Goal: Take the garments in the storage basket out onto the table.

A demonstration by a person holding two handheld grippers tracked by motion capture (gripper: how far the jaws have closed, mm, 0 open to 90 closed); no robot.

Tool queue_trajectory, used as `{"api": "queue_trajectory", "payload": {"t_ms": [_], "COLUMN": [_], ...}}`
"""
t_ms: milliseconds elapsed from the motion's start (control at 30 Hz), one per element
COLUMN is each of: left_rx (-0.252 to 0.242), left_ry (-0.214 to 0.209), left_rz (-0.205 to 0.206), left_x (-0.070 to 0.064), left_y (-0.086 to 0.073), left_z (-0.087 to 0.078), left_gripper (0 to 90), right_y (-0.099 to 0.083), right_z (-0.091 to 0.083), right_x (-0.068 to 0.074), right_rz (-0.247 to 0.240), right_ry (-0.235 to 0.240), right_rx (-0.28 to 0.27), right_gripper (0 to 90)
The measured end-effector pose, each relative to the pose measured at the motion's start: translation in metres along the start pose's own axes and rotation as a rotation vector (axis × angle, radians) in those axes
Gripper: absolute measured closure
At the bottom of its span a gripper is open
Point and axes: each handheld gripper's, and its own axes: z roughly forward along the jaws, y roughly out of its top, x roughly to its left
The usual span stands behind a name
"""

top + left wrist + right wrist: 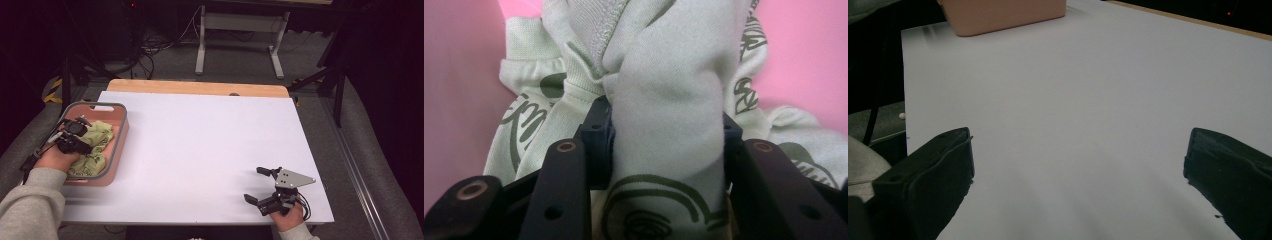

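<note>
A pale green cloth [95, 145] with dark printed markings lies bunched in a pink basket [120, 137] with a grey rim at the table's left edge. My left gripper [82, 142] reaches down into the basket, and in the left gripper view its jaws are closed on a thick fold of the cloth [669, 120], pink basket wall [804, 55] behind. My right gripper [255, 185] rests low over the white table near the front right, jaws wide apart and nothing between them. The right gripper view looks across the bare tabletop [1073, 100] toward the basket [1003, 15].
The white tabletop [200, 150] has a wooden strip [200, 87] along its far edge. Beyond it stand a white desk frame [240, 40] and cables on the grey floor. A black stand leg [340, 95] rises at the right.
</note>
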Motion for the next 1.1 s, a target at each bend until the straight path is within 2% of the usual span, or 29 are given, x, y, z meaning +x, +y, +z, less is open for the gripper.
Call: {"api": "queue_trajectory", "payload": {"t_ms": [267,700,900,1100], "left_rx": [-0.058,-0.191,-0.271,-0.364], "left_ry": [0.000,-0.008,-0.015,0.012], "left_rz": [-0.013,-0.053,-0.084,-0.088], "left_x": [0.002,0.006,0.008,0.005], "left_y": [-0.004,-0.011,-0.015,-0.021], "left_z": [-0.010,-0.033,-0.044,-0.054], "left_gripper": [58.7,58.8,58.8,58.7], "right_y": [0.000,0.000,0.000,0.000], "right_z": [0.000,0.000,0.000,0.000], "right_x": [0.000,0.000,0.000,0.000], "right_rz": [0.000,-0.001,-0.001,-0.001], "right_ry": [-0.001,0.000,0.000,0.000], "right_rx": [0.000,-0.001,-0.002,-0.001], "right_gripper": [0.5,0.5,0.5,0.5]}}
